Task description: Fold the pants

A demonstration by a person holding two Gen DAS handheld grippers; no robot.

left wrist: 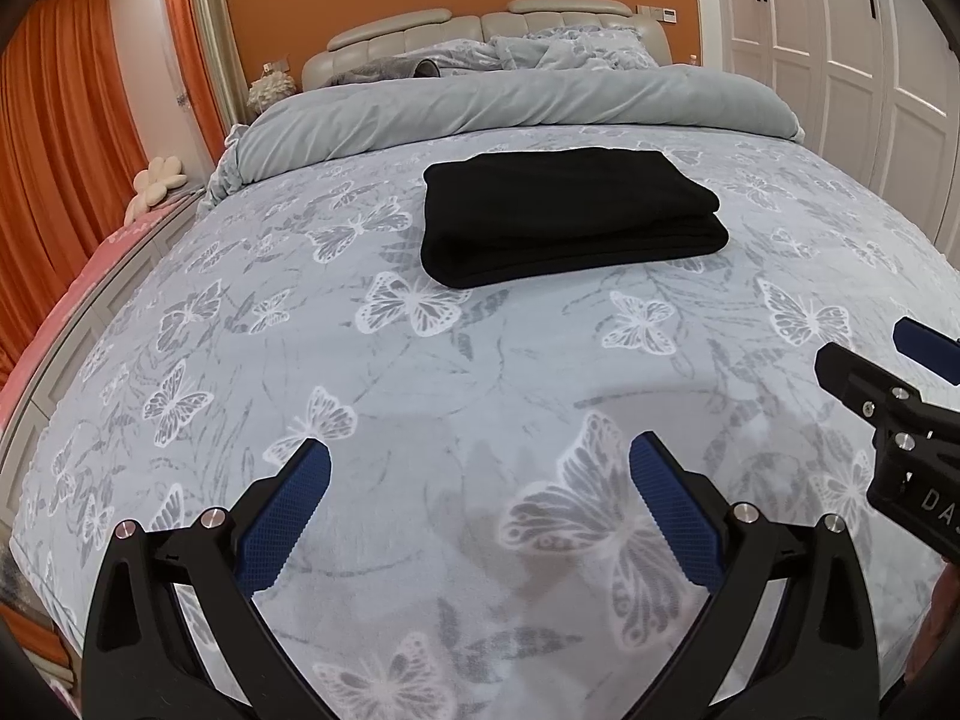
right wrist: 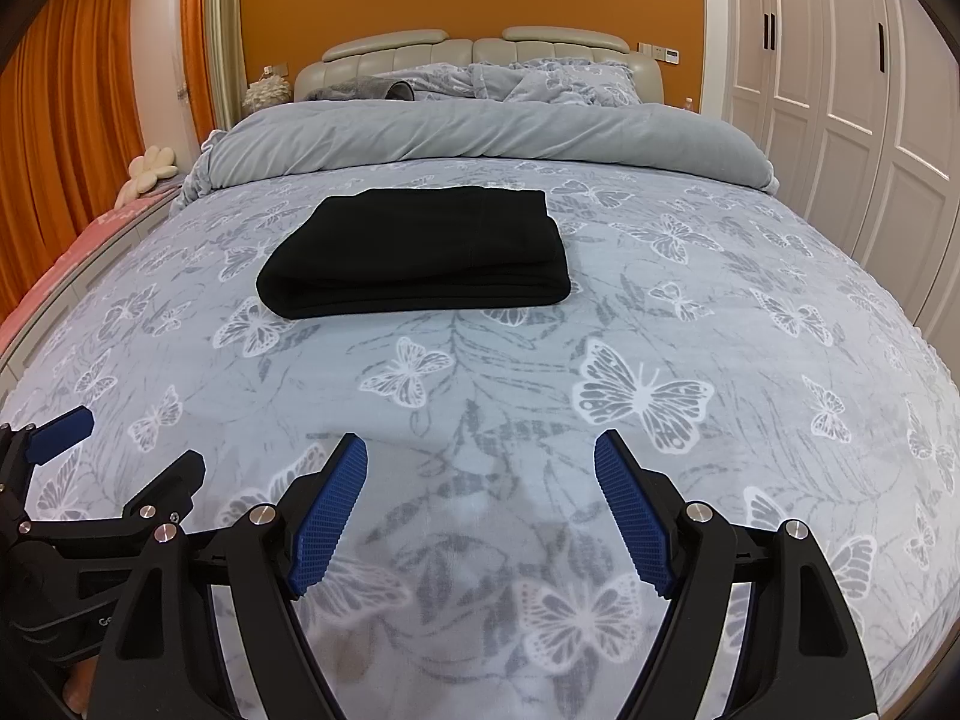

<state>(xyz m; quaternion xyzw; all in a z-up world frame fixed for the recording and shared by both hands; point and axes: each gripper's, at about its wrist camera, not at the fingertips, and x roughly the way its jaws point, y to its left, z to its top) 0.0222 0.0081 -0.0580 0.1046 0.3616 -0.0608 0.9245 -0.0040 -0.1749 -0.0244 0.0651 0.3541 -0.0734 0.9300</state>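
L wrist view: left gripper (left wrist: pixel 480 453) low in frame, jaws wide apart, nothing between them; blue ribbed pads (left wrist: pixel 282 516) w/ black arms, hovering over the bedspread (left wrist: pixel 300 372), pale grey-blue w/ white butterfly print. Black pants (left wrist: pixel 570 216) lie folded into a thick rectangular stack on the bedspread, well ahead of the jaws, approx mid-bed and slightly R of centre. Fold edge faces the camera, layers visible at the R end. Right gripper (left wrist: pixel 882 360) pokes in at the R edge, one blue pad and black body showing; well apart from the pants. Beyond pants: grey duvet (left wrist: pixel 510 108) bunched across the bed, then pillows (left wrist: pixel 570 48) and a beige padded headboard (left wrist: pixel 480 30) against an orange wall. Orange curtains (left wrist: pixel 66 180) at L, white wardrobe doors (left wrist: pixel 840 60) at R. Cream flower-shaped cushion (left wrist: pixel 157 180) beside bed, L.

R wrist view: right gripper (right wrist: pixel 480 456) jaws also spread wide, empty, over the butterfly bedspread (right wrist: pixel 660 330). Pants (right wrist: pixel 420 252) ahead and L of centre, same neat stack, lying flat, touched by neither tool. Left gripper (right wrist: pixel 138 450) seen at lower L, close beside the R one; one blue pad up top, a black finger below, clear gap between, so apart. Duvet (right wrist: pixel 480 132), headboard (right wrist: pixel 480 54), curtains (right wrist: pixel 72 120), wardrobe (right wrist: pixel 840 90) as bkgd.
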